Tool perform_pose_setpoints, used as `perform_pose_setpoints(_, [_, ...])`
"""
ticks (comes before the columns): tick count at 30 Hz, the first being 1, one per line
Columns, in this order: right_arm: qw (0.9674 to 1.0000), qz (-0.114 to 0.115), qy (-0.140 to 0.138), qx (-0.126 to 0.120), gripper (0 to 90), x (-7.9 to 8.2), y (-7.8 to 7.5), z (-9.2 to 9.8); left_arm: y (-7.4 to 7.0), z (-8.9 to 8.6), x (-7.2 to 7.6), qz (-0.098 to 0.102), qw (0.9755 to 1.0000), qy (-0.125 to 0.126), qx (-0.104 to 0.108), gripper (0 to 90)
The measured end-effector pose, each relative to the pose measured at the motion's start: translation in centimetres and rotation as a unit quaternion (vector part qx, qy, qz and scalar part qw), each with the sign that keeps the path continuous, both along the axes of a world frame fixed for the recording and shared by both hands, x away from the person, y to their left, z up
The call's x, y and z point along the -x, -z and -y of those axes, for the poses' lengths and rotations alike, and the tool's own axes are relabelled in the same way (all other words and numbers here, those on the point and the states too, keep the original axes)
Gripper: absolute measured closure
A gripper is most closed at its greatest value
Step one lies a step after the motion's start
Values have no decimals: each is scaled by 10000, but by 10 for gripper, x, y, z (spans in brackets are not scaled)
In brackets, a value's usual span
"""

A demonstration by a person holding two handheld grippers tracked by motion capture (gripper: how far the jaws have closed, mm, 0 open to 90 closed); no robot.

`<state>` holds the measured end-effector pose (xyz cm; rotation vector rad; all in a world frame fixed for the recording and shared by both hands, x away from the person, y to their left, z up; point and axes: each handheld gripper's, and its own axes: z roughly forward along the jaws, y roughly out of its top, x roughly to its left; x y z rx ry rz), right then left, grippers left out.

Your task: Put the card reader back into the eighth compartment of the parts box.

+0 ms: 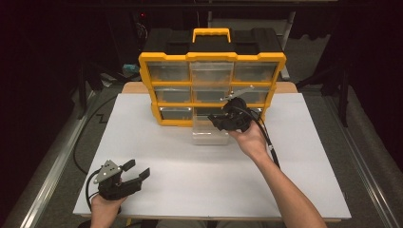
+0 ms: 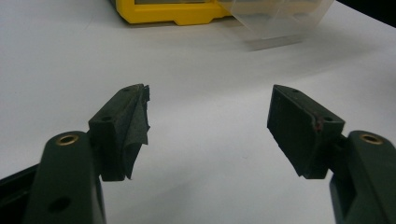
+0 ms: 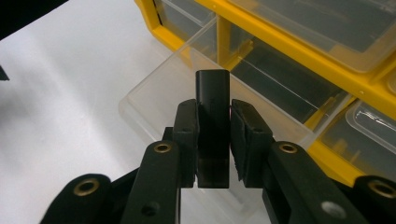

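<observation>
Over the pulled-out clear drawer [image 3: 187,88] at the bottom middle of the yellow organizer [image 1: 212,57], the right hand-held gripper [image 3: 212,121] is holding a small black block [image 3: 213,93] upright, its jaws clamped on the block's two flat sides. The block is looking rigid and light, probably plastic, with smooth faces that could slip; the grip across the flats, low on the body, is the sensible hold, leaving the top end free. The drawer is thin, clear and likely brittle at the rim, so it is better left untouched by the jaws. In the high view the right hand [image 1: 249,137] is reaching forward with the forearm stretched diagonally across the white tabletop [image 1: 157,156], gripper pointing toward the organizer's front. The left hand-held gripper [image 1: 135,171] is resting near the front left corner of the tabletop, jaws spread apart and empty, aimed across the tabletop toward the organizer.
</observation>
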<state>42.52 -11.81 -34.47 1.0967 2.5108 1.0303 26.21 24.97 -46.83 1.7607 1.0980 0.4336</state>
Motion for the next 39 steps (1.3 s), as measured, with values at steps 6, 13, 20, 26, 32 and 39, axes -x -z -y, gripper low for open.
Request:
perform_pose_setpoints(6, [9999,-48,-18,87,735,-9,5,-7,0,0,0,4,10000,0,13,300])
perform_pose_setpoints(13, [9995,-274,132,123,696,-14,12,-8,0,-1,0,0,10000,8,27,300])
perform_pose_setpoints(20, [9997,-162,44,164,662,-10,10,-4,0,0,0,-6,10000,10,27,300])
perform_pose_setpoints(26, [9999,-51,-13,143,609,-2,7,2,0,0,0,-6,10000,11,27,300])
perform_pose_setpoints(32, [10000,57,16,75,570,6,3,11,0,0,0,-9,10000,17,20,300])
perform_pose_setpoints(39, [9997,204,65,-65,529,17,1,27,0,0,0,-6,10000,12,12,300])
